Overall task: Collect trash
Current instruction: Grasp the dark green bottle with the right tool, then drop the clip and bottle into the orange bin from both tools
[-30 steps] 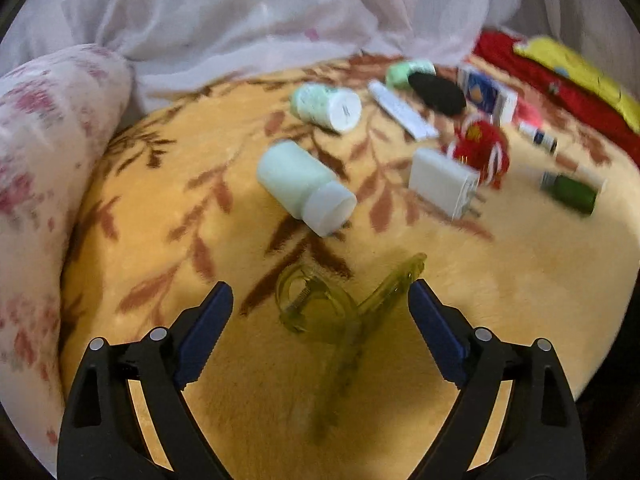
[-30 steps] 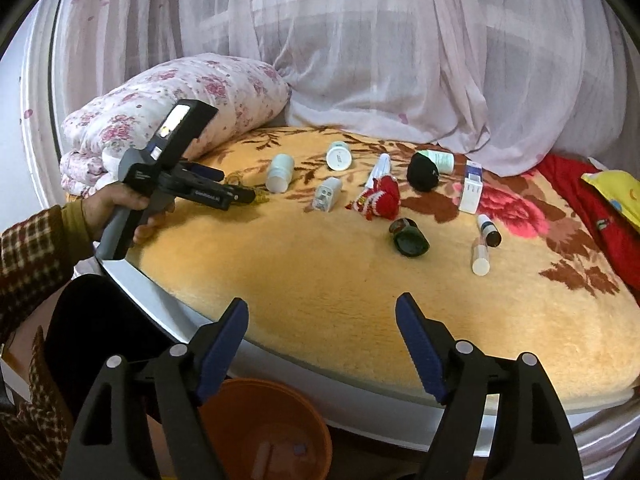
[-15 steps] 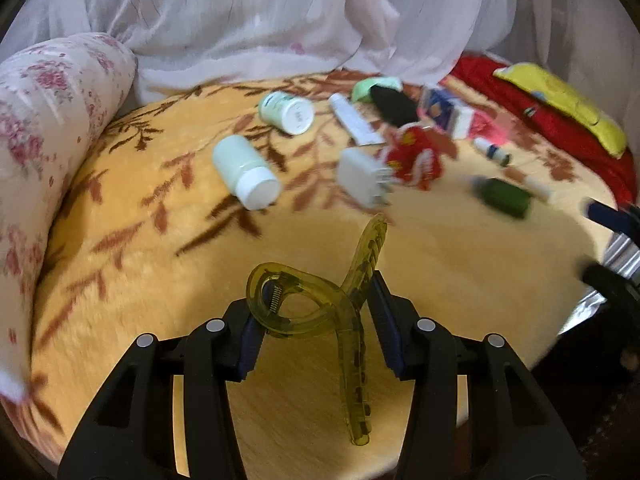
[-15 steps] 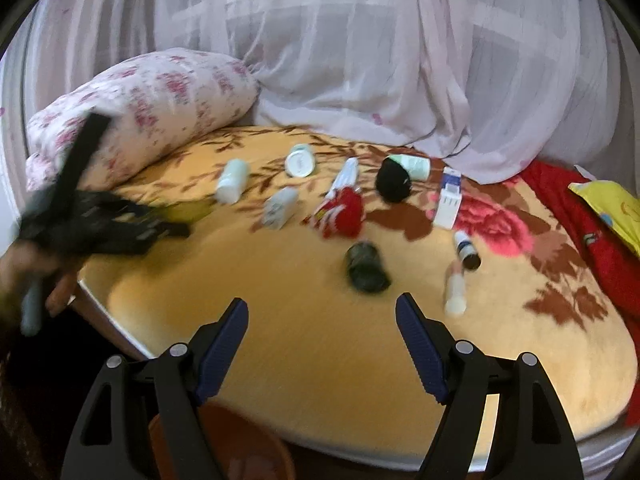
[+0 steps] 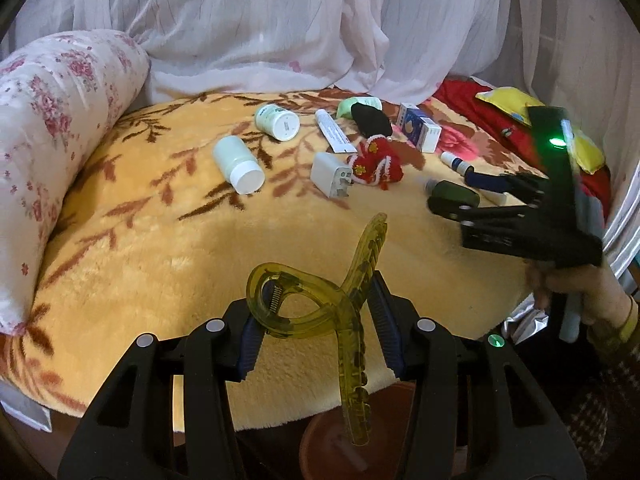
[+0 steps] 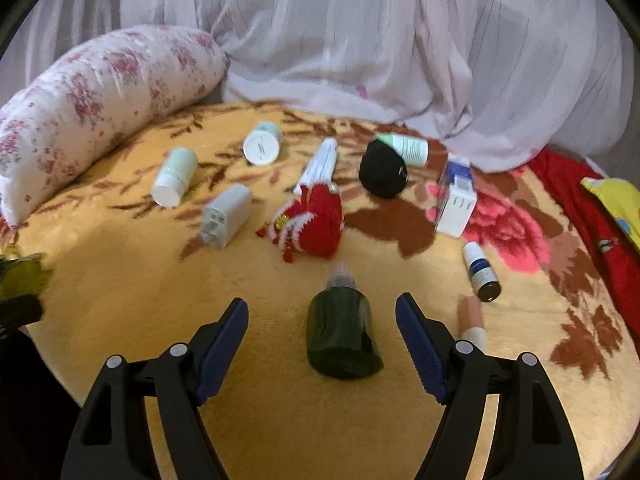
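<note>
No label on the bed (image 6: 120,300) is readable, perhaps from blur; the left tool (image 5: 316,332), its jaws just closed, clamps the yellow hair clip (image 5: 320,304) above the near edge, while the right tool (image 6: 322,344) stands released around the lying dark green bottle (image 6: 340,332), pads apart from it.

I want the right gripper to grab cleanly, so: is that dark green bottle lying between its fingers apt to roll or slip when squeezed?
The dark green bottle lies on its side on the plush blanket; the pile probably damps rolling. Its round, smooth-looking body could twist or squirt out from the open right gripper if pinched off-centre. It looks small, so likely light.
</note>
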Demonstrator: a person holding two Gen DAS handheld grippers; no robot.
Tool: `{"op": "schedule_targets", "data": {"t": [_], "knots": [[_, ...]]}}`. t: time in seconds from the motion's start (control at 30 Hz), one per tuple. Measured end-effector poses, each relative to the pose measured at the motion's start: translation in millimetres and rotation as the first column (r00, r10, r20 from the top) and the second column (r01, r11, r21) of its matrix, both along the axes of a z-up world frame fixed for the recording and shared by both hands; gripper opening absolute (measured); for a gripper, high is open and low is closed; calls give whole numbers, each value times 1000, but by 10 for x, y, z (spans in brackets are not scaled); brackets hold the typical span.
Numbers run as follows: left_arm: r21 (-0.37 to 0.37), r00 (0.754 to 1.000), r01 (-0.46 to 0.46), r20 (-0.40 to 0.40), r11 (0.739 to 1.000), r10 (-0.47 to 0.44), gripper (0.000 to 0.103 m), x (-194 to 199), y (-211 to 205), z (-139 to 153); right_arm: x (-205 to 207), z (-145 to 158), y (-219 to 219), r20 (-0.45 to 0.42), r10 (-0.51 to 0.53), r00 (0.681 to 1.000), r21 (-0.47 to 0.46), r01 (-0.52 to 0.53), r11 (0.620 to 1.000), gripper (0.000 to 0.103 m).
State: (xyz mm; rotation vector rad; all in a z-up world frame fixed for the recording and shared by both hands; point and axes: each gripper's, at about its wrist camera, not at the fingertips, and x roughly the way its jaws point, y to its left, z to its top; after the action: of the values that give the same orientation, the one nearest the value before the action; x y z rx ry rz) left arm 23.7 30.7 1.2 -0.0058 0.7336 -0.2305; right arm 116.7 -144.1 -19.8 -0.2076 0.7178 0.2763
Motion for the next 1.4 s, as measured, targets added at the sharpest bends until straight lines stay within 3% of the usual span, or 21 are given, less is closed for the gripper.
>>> {"op": "schedule_targets", "data": {"t": [0.07,0.1,0.23,0.6,0.77,1.0,1.27,1.3,1.33,1.37,1.4], "knots": [[-10,1000,4,-6,1000,-4,47,-17,-5,-18,104,-65,-2,-33,-17,999,-13,16,1000,55],[-12,1000,5,-8,1000,-5,47,-28,-14,-31,146,-97,-12,-61,-17,998,-2,17,1000,40],[-23,1000,12,-21,1000,-12,47,-79,-49,-74,178,-92,-87,-99,-34,995,68,41,997,36],[-39,997,52,-49,998,-54,48,-334,-193,-137,-521,215,-88,-28,46,999,115,-42,993,37],[-39,992,85,-85,996,-88,48,-540,-265,-217,-964,282,-40,-42,121,992,132,-114,985,37],[-46,974,121,-187,992,-127,48,-828,-321,-447,-1503,-1,100,-169,237,957,131,-217,967,37],[-42,951,142,-271,989,-148,48,-1058,-344,-648,-1749,-392,181,-306,292,906,144,-259,955,37],[-42,949,141,-278,989,-147,52,-1068,-349,-657,-1761,-433,209,-322,303,897,145,-270,952,37],[-38,949,139,-282,990,-144,56,-1082,-352,-660,-1773,-472,237,-335,318,887,151,-282,947,46],[-26,951,132,-279,991,-134,67,-1097,-351,-652,-1801,-487,244,-338,324,884,155,-288,945,56],[-13,955,122,-270,992,-121,73,-1113,-344,-637,-1810,-498,255,-336,322,885,149,-288,946,71]]}}
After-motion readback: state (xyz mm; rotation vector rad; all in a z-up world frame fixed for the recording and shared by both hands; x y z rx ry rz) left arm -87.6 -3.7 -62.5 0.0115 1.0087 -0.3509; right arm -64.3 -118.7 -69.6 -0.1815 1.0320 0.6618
